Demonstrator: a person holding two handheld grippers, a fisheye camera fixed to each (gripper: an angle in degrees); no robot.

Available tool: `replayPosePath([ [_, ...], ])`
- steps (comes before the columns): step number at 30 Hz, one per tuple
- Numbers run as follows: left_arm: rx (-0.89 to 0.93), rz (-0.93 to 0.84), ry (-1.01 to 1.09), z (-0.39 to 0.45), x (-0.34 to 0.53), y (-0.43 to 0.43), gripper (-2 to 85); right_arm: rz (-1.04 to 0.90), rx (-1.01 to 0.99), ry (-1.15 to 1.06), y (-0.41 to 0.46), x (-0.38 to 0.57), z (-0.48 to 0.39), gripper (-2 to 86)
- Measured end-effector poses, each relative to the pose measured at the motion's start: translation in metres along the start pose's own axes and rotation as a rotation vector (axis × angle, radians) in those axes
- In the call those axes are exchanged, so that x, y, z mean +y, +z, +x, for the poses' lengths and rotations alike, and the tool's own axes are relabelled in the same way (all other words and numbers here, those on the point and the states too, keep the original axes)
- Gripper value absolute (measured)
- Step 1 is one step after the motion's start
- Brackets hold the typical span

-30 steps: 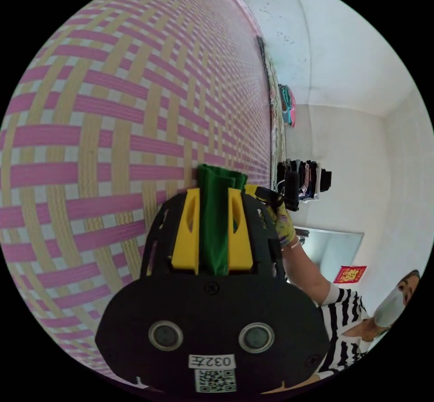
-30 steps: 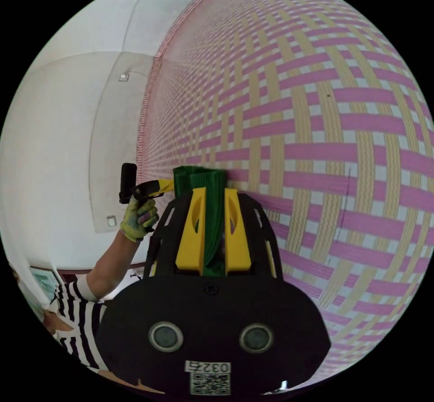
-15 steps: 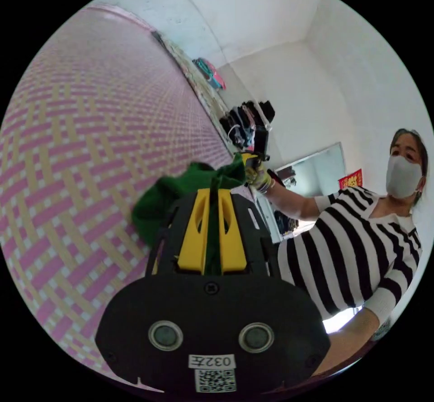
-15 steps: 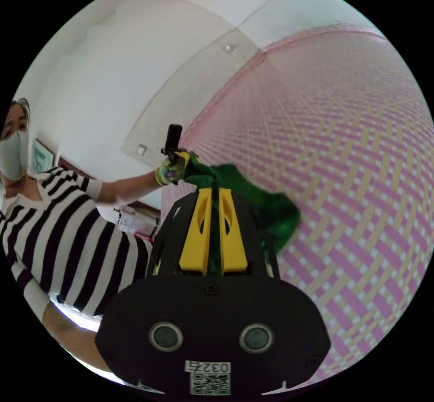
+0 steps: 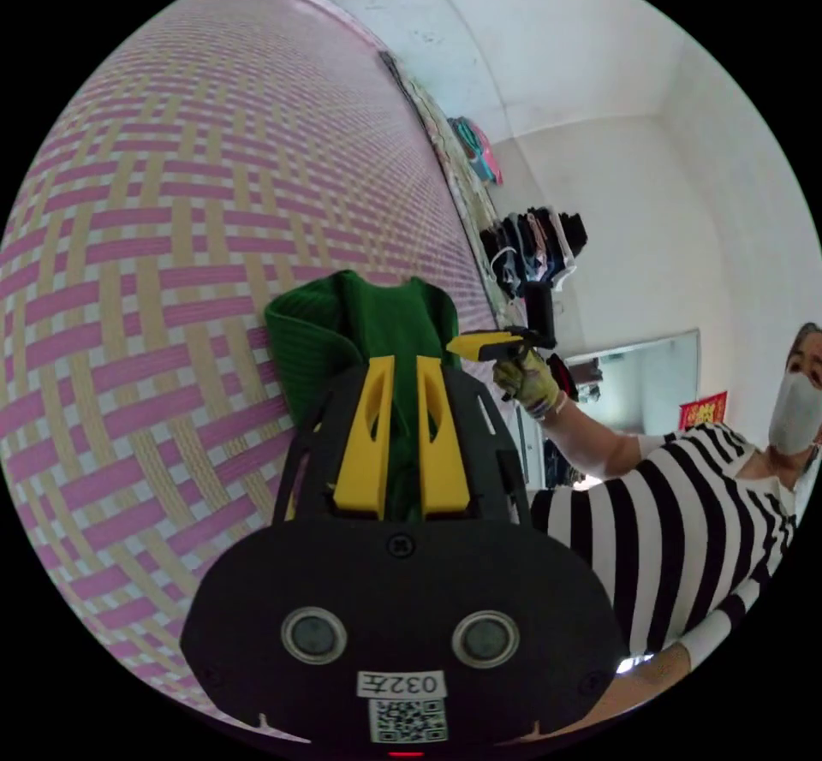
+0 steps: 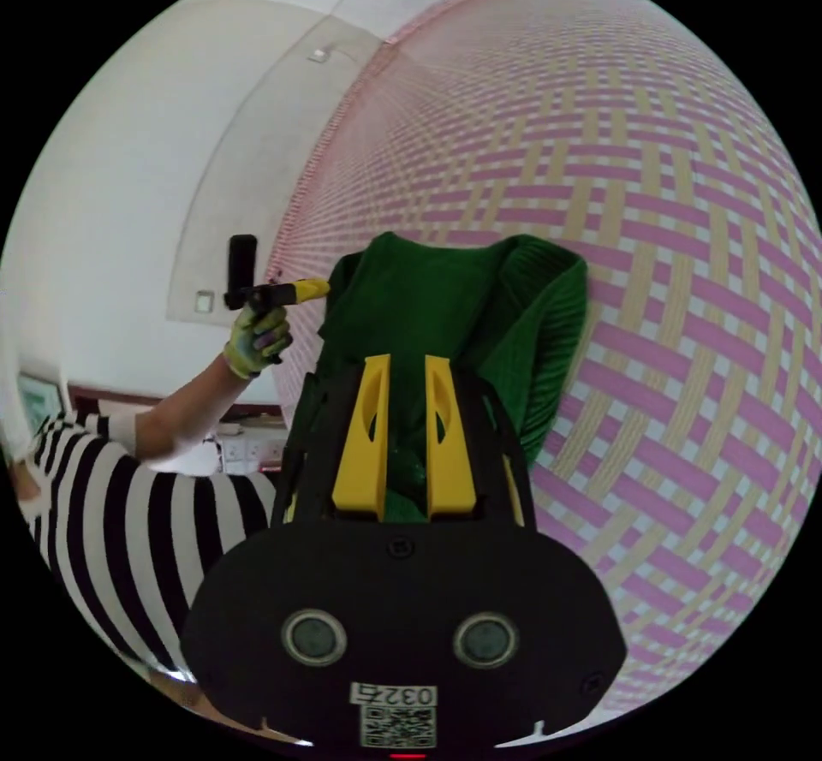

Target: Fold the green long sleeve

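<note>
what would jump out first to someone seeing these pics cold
The ribbed dark green long sleeve garment stands out first, bunched up against the pink and tan woven mat behind it. The right yellow-jawed tongs are clamped on it in the right gripper view, and the left yellow-jawed tongs grip it in the left gripper view. To the side, a person in a black and white striped top holds them in a patterned glove.

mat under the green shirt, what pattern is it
A pink and tan basket-weave mat, clearest in the right gripper view.
</note>
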State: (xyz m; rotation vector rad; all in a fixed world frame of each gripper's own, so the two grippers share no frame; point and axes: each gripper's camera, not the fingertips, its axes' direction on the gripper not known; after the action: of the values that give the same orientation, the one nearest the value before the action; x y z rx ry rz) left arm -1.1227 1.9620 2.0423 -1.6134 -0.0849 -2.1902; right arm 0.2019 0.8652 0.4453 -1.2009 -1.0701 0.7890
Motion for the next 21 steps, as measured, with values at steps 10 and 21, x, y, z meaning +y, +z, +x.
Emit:
replayPosePath([
  [10,-0.118,-0.025,-0.165,0.026,0.008,-0.002,2.3,-0.141,0.108,0.177,0.032,-0.019,0.005,7.7],
  [21,-0.084,-0.116,-0.190,0.035,-0.005,0.027,-1.4,-0.133,0.117,0.129,0.039,-0.040,-0.006,1.1],
])
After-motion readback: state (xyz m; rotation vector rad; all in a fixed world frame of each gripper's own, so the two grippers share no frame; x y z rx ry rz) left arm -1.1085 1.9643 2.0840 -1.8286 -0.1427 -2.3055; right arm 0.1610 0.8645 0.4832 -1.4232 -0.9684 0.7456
